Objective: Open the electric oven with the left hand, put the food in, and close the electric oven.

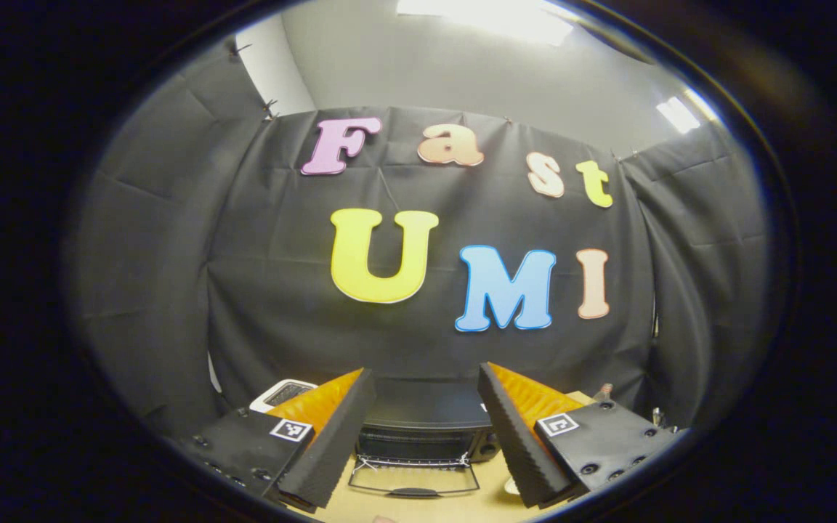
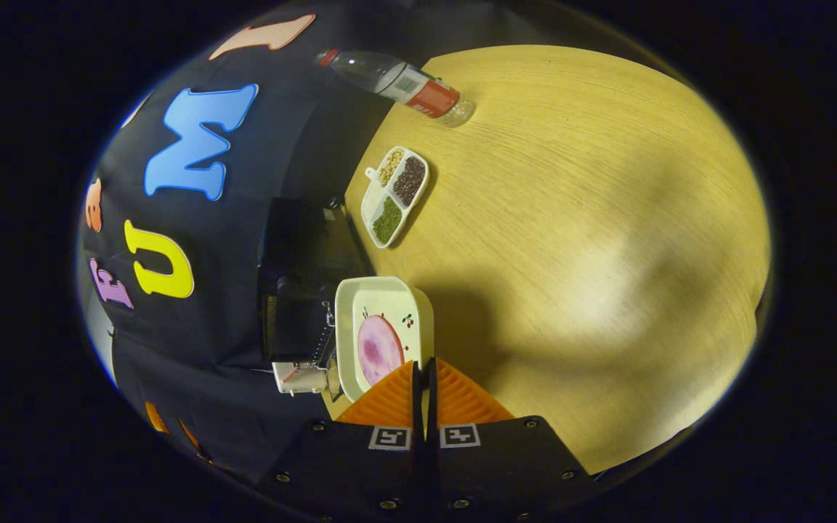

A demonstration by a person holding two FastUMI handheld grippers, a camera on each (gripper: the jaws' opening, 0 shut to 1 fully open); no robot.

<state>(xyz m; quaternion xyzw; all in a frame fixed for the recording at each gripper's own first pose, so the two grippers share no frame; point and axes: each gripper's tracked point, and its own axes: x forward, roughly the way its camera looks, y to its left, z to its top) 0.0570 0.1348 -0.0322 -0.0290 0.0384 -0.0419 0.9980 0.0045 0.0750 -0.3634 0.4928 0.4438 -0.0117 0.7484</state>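
Left gripper: jaws wide apart, empty, above the open oven. Right gripper: jaws clamped on the tray rim beside the oven.

Plastic bottle lying on wooden table, three-compartment dish of seeds, white appliance.

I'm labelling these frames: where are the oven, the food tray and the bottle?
oven (image 1: 426, 418), left gripper view, its dark top.
food tray (image 2: 382, 294), right gripper view, its pale rim.
bottle (image 2: 397, 80), right gripper view, its label.
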